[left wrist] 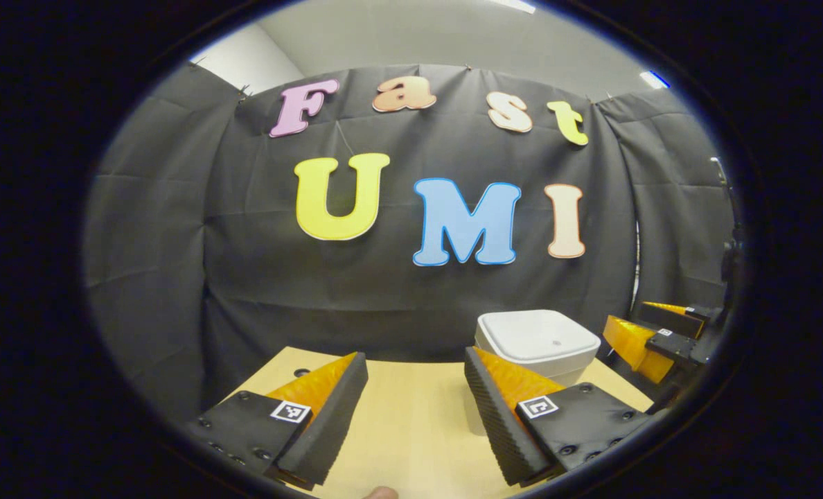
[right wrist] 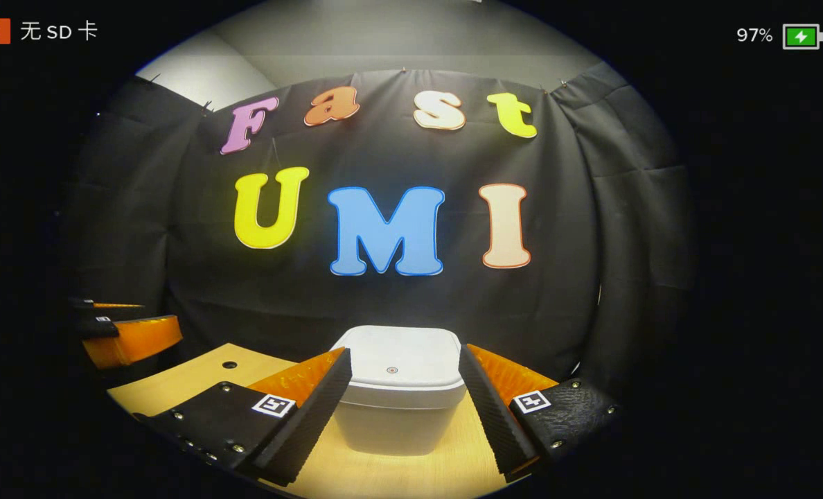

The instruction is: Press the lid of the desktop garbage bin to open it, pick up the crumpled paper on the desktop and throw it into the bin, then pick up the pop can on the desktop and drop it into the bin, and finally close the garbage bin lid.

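The bin [right wrist: 397, 388] stands on the table [right wrist: 197, 378] with its lid [right wrist: 397, 364] flat and closed, just in front of the booth wall, so by my reading the first step, pressing the lid open, is the one in hand and not yet done.

The right gripper [right wrist: 404, 409] hangs in front of the bin with its fingers spread wide, released and holding nothing; in the right gripper view the bin sits squarely between them, a little beyond the tips and not touched. The left gripper [left wrist: 415, 416] is likewise parted and empty, held to the left of the bin over bare table. In the left gripper view the bin [left wrist: 536, 346] lies ahead and to the right, with the right gripper [left wrist: 650, 333] just beyond it on its far side.

The lid has a small round mark [right wrist: 392, 370] near its middle (probably the spot to press, though I cannot be sure). The next move likely calls for the right gripper to rise over the lid and come down on that centre, pushing straight down so the bin does not slide.
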The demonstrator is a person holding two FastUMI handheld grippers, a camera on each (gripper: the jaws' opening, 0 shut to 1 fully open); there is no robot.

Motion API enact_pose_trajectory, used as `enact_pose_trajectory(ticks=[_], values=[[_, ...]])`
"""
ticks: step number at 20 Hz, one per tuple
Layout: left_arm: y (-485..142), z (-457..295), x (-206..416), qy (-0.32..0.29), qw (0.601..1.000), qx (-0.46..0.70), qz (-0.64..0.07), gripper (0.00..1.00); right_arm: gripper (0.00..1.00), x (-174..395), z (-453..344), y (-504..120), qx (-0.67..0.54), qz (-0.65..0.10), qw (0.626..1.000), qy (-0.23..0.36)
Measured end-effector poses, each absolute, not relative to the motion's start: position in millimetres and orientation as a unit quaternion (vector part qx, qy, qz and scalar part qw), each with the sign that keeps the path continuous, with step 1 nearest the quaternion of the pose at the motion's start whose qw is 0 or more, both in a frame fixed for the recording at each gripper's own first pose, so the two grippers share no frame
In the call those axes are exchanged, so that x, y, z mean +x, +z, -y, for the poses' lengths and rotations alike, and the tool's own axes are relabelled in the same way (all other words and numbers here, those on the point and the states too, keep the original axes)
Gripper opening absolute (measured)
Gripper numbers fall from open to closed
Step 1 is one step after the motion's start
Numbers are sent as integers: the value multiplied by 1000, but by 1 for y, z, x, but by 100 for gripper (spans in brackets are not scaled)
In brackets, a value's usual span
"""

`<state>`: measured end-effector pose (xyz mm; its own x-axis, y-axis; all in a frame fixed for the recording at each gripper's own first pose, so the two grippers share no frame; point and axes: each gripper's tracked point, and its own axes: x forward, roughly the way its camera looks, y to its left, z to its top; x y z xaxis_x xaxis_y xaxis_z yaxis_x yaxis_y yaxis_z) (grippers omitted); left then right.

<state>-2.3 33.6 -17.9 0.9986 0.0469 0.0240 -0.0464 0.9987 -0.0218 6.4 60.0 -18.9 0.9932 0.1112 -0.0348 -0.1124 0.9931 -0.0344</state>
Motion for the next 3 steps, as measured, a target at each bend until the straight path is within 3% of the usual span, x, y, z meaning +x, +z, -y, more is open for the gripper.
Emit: enact_pose_trajectory(ticks=[3], values=[[-15,-31,-11,24,1000,-3,20,96,99,-8,-58,-19,-13,-12,998,53]])
